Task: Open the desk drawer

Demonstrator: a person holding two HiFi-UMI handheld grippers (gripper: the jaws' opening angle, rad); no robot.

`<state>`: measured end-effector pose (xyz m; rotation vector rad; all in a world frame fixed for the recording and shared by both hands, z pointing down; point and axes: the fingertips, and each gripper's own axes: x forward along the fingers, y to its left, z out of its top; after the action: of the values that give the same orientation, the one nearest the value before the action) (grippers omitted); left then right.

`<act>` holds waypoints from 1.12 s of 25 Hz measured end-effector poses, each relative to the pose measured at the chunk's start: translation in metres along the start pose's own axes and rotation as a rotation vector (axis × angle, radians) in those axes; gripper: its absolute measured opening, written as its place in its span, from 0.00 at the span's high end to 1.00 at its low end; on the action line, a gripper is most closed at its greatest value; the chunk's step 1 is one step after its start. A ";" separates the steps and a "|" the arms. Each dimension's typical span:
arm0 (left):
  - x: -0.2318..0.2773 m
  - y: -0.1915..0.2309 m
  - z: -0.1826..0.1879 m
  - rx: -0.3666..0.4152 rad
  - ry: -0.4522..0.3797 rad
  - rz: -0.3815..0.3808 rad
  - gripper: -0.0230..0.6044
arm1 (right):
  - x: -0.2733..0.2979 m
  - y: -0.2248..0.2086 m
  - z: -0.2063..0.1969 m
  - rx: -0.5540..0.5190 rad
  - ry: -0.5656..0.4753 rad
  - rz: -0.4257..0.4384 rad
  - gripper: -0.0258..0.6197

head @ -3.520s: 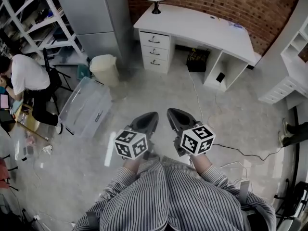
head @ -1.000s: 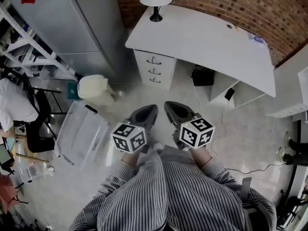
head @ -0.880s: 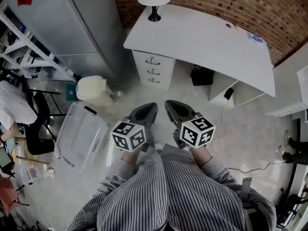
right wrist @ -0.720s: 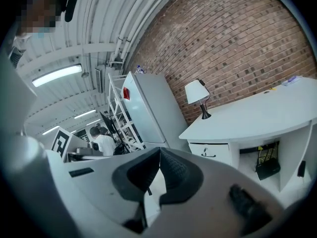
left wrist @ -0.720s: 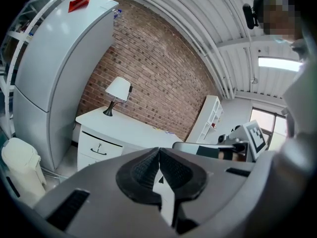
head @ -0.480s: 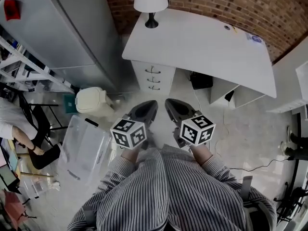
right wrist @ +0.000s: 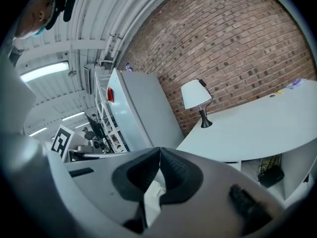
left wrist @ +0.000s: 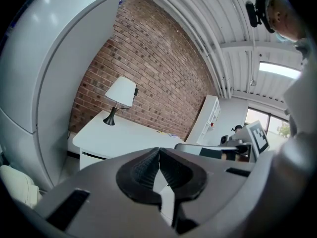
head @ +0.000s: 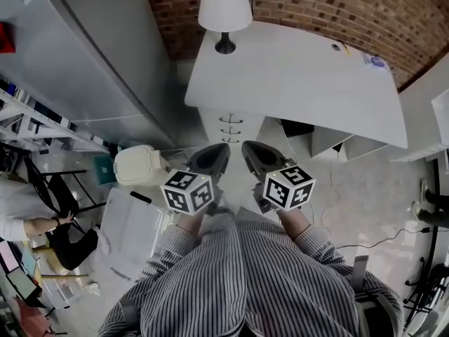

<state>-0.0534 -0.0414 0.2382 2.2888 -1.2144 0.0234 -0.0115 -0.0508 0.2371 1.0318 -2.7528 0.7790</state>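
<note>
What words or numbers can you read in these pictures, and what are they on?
No text here can be read.
Sticker on the white desk: too small to read.
Red label on the grey cabinet: blurred, unreadable.
Left marker cube and right marker cube: only black-and-white square patterns, no letters or numbers.

One desk (head: 302,76), three drawers (head: 235,128), one lamp (head: 224,9), one bin (head: 140,166), two tools (head: 222,149) (head: 248,147).
</note>
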 end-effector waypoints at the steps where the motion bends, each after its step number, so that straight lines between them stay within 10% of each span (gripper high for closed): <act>1: 0.002 0.006 0.003 0.001 0.001 -0.006 0.94 | 0.006 -0.001 0.002 0.001 -0.003 -0.006 0.93; 28: 0.036 0.070 0.007 -0.058 0.078 -0.107 0.94 | 0.076 -0.025 -0.005 0.060 0.035 -0.096 0.93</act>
<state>-0.0877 -0.1029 0.2730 2.2772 -1.0397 0.0375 -0.0539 -0.1084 0.2723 1.1407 -2.6438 0.8610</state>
